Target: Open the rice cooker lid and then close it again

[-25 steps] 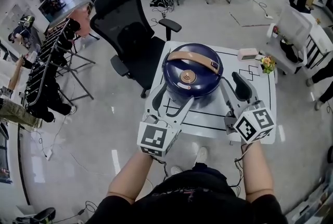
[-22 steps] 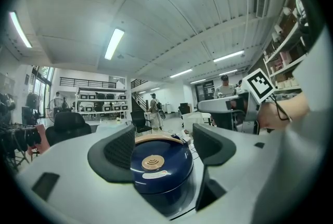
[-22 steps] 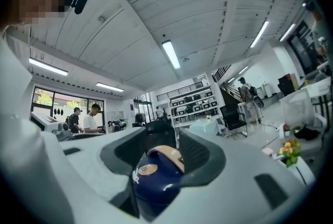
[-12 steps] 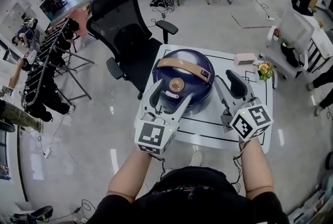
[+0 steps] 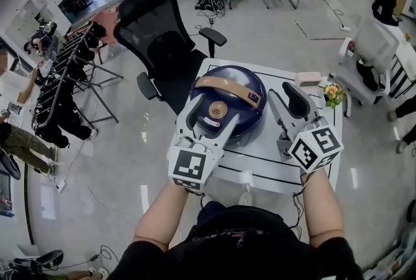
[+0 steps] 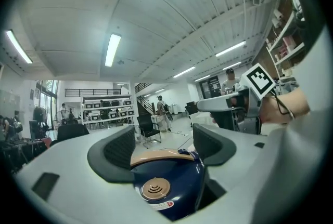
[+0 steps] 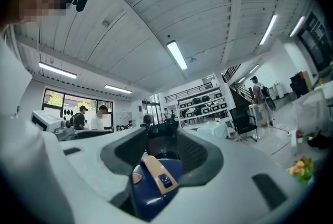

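- While the round dark blue rice cooker (image 5: pixel 253 115) sits on the small white table (image 5: pixel 257 158) with its lid down, both grippers are close to it.
- The left gripper (image 5: pixel 209 117) is over the front of the lid. Its 2 jaws are wide apart and hold nothing. I cannot tell if they touch the lid.
- A small round tan knob (image 5: pixel 216 109) on the lid shows between those jaws.
- The right gripper (image 5: pixel 288 102) is just beside the cooker's right side. Its 2 jaws are apart too, with nothing in them.
- A curved tan handle (image 5: pixel 224 89) lies across the top of the lid. It has 1 small dark button (image 7: pixel 165 180).
- A big black office chair (image 5: pixel 159 45) stands just behind the table's left corner.
- A small pink box (image 5: pixel 307 79) and a little bunch of flowers (image 5: pixel 333 95) sit at the far right of the table, well apart from the cooker.
- Thin black lines are drawn on the table top.
- A red and white sticker (image 6: pixel 162 206) is on the lid, but its writing is too small to read.
- Each gripper's cube has black and white square marks, not words.
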Demonstrator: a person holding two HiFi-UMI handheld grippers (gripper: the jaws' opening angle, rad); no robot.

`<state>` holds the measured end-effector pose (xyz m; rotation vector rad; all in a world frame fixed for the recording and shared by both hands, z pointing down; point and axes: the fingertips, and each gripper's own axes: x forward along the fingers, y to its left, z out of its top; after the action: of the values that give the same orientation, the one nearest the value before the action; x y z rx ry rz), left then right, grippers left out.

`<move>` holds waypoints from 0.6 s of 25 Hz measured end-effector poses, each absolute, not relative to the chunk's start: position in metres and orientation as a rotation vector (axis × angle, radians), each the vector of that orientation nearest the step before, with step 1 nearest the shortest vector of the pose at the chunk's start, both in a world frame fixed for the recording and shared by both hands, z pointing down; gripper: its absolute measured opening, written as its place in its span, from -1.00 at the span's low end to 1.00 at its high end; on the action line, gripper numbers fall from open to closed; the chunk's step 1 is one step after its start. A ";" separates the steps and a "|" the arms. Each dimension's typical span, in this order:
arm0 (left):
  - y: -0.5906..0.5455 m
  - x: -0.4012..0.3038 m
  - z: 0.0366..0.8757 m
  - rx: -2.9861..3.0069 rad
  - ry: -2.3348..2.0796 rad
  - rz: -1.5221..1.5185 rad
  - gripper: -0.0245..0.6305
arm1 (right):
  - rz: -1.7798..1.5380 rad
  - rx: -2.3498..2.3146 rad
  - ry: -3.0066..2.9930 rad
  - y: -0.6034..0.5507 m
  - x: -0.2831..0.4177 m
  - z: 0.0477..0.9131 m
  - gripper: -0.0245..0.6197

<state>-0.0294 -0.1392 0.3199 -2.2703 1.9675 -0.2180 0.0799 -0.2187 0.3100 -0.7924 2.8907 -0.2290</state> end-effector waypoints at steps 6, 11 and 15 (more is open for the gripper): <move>-0.149 -0.035 0.317 -2.259 1.930 -0.276 0.11 | -0.241 -0.809 2.873 -0.225 0.077 0.309 -0.36; -0.166 -0.045 0.324 -2.303 1.859 -0.331 0.11 | -0.253 -0.873 2.859 -0.234 0.069 0.313 -0.37; -0.181 -0.053 0.333 -2.335 1.782 -0.392 0.11 | -0.264 -0.937 2.846 -0.241 0.064 0.319 -0.81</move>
<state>-0.0533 -0.1813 0.3331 -2.3351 1.7817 -0.3918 0.0639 -0.2410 0.3189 -0.9375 2.8457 -0.2637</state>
